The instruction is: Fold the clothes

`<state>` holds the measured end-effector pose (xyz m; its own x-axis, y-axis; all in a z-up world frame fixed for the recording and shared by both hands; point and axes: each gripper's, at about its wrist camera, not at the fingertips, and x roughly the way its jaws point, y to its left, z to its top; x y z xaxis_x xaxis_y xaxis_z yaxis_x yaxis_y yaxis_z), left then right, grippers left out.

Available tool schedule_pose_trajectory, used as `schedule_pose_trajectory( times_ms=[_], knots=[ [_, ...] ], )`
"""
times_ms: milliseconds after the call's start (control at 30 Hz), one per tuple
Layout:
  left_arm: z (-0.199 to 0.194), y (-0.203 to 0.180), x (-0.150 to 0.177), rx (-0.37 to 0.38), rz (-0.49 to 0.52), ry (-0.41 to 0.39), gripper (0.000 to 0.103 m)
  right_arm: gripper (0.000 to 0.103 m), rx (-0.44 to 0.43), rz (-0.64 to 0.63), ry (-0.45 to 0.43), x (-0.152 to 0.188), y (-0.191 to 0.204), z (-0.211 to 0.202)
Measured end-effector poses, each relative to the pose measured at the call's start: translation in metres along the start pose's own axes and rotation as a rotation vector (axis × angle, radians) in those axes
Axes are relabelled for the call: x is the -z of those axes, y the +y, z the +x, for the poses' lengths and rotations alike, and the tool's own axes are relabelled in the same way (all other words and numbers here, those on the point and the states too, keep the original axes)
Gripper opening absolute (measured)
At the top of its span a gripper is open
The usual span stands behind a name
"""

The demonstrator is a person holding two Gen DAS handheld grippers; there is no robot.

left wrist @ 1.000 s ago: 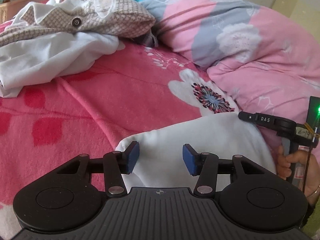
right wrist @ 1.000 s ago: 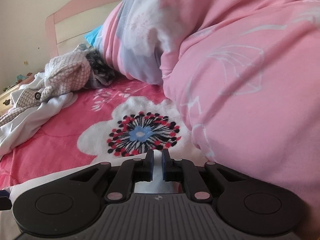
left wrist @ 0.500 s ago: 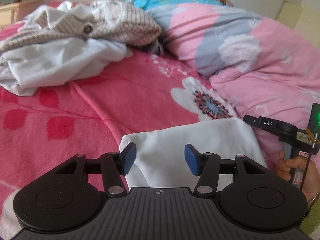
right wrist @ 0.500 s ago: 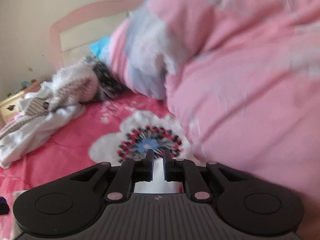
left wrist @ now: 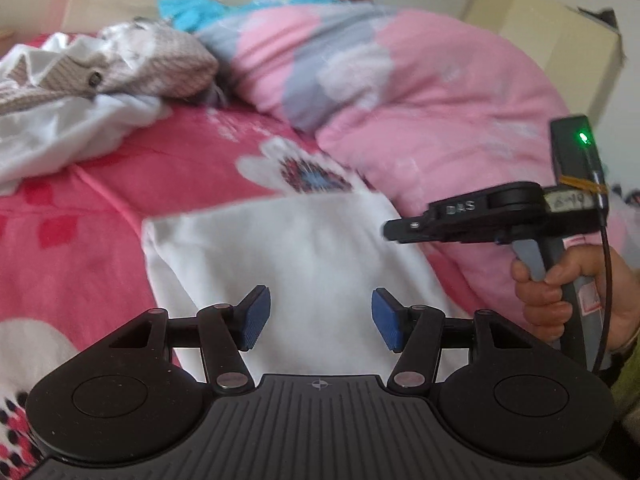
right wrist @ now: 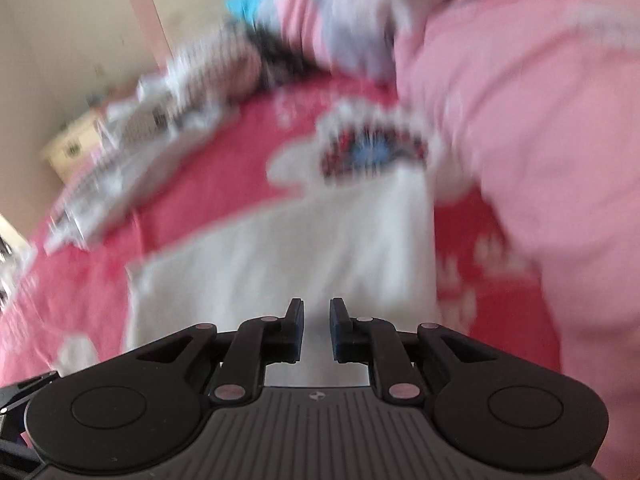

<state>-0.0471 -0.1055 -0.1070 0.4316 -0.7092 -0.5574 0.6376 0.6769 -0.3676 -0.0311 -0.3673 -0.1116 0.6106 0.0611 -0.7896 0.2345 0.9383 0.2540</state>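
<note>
Both claws have lifted back from the folded white garment (left wrist: 288, 248), which now lies flat on the pink bed (left wrist: 100, 208) just ahead of them. The left claw (left wrist: 320, 318) stands open and empty, slightly wider than a second ago. The right claw (right wrist: 316, 330), then pinched shut, is opening, nothing between its pads. No containers are visible; a clothes pile (left wrist: 88, 92) lies well beyond, to the left.

My right wrist view is smeared by motion, so the far clothes pile (right wrist: 160, 128) is unreadable. My left gripper's body hides the folded white garment's (left wrist: 288, 248) near edge.
</note>
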Motion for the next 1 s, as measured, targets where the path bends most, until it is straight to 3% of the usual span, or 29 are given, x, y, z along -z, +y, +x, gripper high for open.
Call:
schedule_pose_trajectory(
  times_ms=[67, 133, 267, 400, 500, 600, 733, 900, 1000],
  knots=[
    [0.010, -0.002, 0.010, 0.013, 0.014, 0.070, 0.057, 0.015, 0.005, 0.020, -0.005, 0.002, 0.000, 0.001],
    [0.021, -0.003, 0.021, -0.020, 0.026, 0.118, 0.056, 0.016, 0.013, 0.030, -0.014, 0.000, 0.003, -0.009],
    [0.008, -0.006, 0.026, -0.027, 0.046, 0.085, 0.057, 0.016, -0.002, -0.010, -0.023, 0.005, 0.013, -0.040],
    [-0.012, -0.006, 0.026, 0.019, 0.022, 0.047, 0.057, 0.020, -0.062, -0.020, 0.064, 0.022, 0.021, -0.058],
    [-0.015, -0.010, 0.029, 0.068, 0.045, 0.067, 0.057, 0.025, -0.075, -0.061, 0.131, 0.042, 0.032, -0.057],
    [-0.006, -0.016, 0.038, 0.097, 0.078, 0.114, 0.057, 0.028, -0.048, -0.095, 0.194, 0.062, 0.040, -0.043],
    [0.012, -0.022, 0.054, 0.049, 0.091, 0.205, 0.057, 0.028, -0.021, -0.126, 0.177, 0.063, 0.048, -0.047],
    [0.009, -0.021, 0.052, 0.043, 0.064, 0.188, 0.057, 0.028, 0.015, -0.122, 0.143, 0.058, 0.044, -0.062],
    [0.005, -0.024, 0.050, 0.054, 0.075, 0.173, 0.057, 0.026, 0.067, -0.108, 0.181, 0.063, 0.034, -0.050]
  ],
)
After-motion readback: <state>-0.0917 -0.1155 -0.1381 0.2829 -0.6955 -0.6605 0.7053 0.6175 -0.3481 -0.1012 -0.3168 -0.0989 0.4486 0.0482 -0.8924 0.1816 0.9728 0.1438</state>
